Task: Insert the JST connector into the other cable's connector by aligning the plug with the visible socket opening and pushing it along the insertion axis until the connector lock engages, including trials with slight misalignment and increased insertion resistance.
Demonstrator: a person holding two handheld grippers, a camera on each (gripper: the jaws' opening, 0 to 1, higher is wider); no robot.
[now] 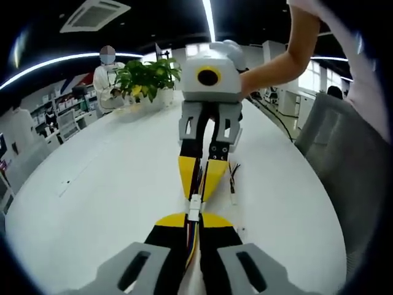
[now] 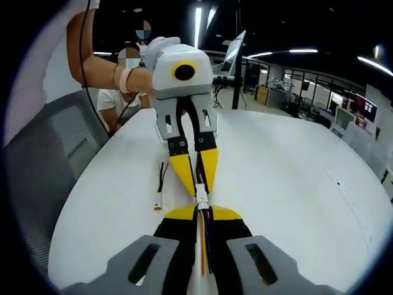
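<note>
We carry two alike tongs: the left tongs (image 2: 195,169) and right tongs (image 1: 205,178) each have a pale grey housing, grey slotted arms with dark screws, black jaws and yellow tips. We wear a white sleeve (image 1: 368,67).

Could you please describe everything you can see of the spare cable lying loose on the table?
The spare cable is a short bundle of thin dark wires ending in a small pale connector with an orange tip. It lies flat on the white table, beside the meeting hand-held grippers but touching neither. In the left gripper view it lies at, its wire ends splayed.
</note>
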